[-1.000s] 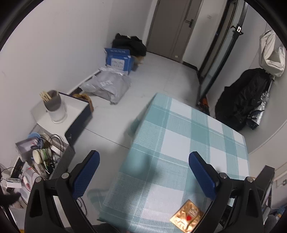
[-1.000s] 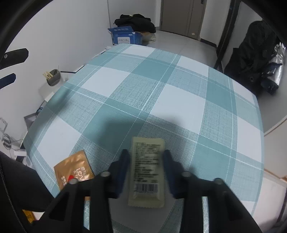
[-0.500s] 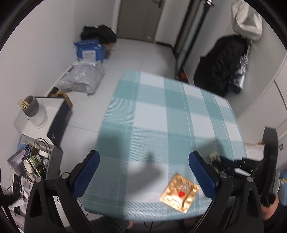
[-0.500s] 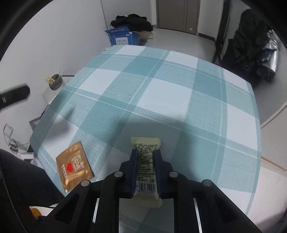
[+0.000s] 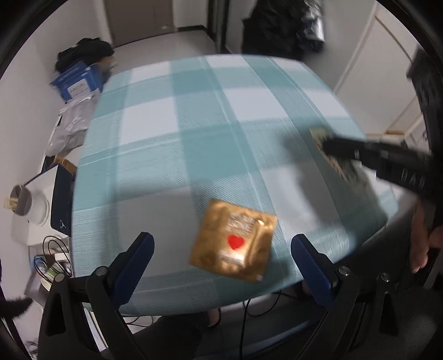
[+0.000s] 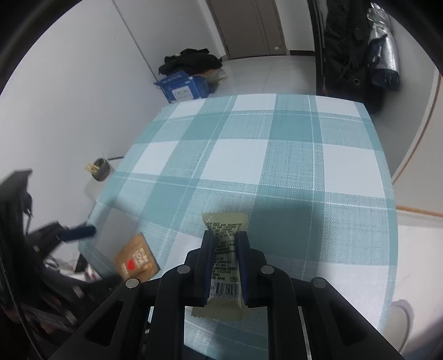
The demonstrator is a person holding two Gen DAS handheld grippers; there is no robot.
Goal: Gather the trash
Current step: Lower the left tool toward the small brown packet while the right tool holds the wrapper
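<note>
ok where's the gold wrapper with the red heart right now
The gold wrapper lies flat on the checked tablecloth near its front edge, just ahead of the open left tongs; in the right wrist view it sits lower left.

This looks like a plain room in a home, used partly for storage. A desk (image 6: 290,166) covered with a teal and white checked cloth stands on a pale tiled floor (image 6: 265,72) between bare white walls. Beyond it is a closed grey door (image 6: 249,25). On the floor by the wall sit a blue cardboard box (image 6: 184,88), a heap of dark clothes (image 6: 191,62) and grey parcel bags (image 5: 70,130). Dark coats and a silvery bag (image 6: 384,61) hang beside the door. Next to the desk a low white stand (image 5: 41,193) carries a cup of wooden sticks (image 6: 99,168), with tangled cables (image 5: 52,257) below it.
</note>
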